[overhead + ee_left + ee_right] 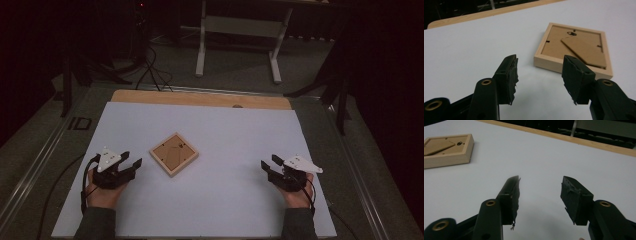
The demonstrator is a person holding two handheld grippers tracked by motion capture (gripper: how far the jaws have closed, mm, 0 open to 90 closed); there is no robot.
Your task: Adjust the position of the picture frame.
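Near the person, the left claw [131, 165] and right claw [268, 165] rested low on the white desk [225, 135], both with jaws apart and empty, apparently poised for the face-down wooden picture frame [174, 153] lying farther in, left of centre.

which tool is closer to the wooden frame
The left tool: its open jaws sit just beside the wooden frame, while the right tool rests far across the white sheet.
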